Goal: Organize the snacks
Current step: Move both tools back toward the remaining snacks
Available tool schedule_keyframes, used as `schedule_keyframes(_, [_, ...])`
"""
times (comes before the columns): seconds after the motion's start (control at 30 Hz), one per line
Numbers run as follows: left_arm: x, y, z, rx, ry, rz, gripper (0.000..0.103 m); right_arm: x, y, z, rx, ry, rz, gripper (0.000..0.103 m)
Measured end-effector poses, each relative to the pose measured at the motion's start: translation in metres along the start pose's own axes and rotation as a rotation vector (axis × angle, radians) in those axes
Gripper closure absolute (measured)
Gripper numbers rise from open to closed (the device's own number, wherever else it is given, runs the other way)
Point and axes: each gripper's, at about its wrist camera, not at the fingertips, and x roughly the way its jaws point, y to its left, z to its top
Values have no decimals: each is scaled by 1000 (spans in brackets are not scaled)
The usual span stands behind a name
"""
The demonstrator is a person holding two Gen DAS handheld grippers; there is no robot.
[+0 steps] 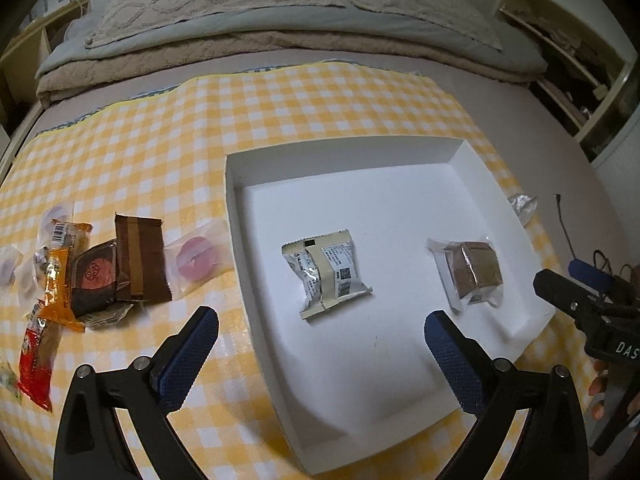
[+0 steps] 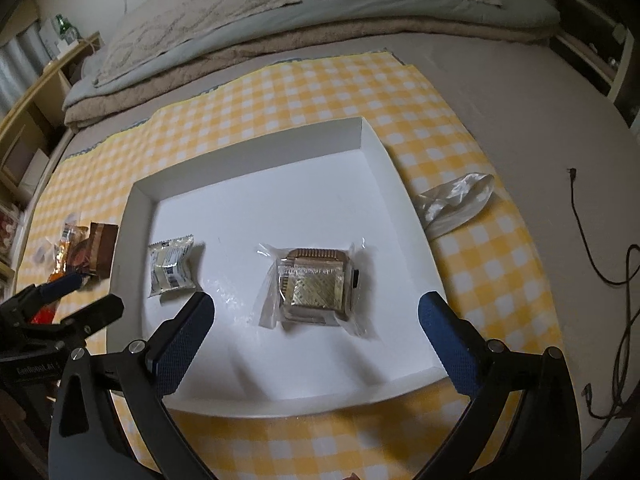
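Two snacks sit in the white tray (image 1: 496, 184) on the checked cloth (image 1: 320, 92) over the bed: a white-and-cream packet (image 1: 326, 274) left of centre, printed with small text, and a clear-wrapped brown square (image 2: 314, 286) well apart to its right. More wrappers lie heaped (image 1: 100, 276) on the cloth left of the tray. Left gripper (image 1: 322, 346) and right gripper (image 2: 316, 336) both hover spread wide, holding nothing.
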Motion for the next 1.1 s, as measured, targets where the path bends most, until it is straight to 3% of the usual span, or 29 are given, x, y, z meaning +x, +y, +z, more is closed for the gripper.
schedule_keyframes(0.57, [-89,45,-31,-17,-74,62,0,-43,38,-10,-59,-68,-3,0])
schedule_keyframes(1.1, [-180,135,-78,-136,-131,162,0,-59,137,-17,-153,-102,101,0])
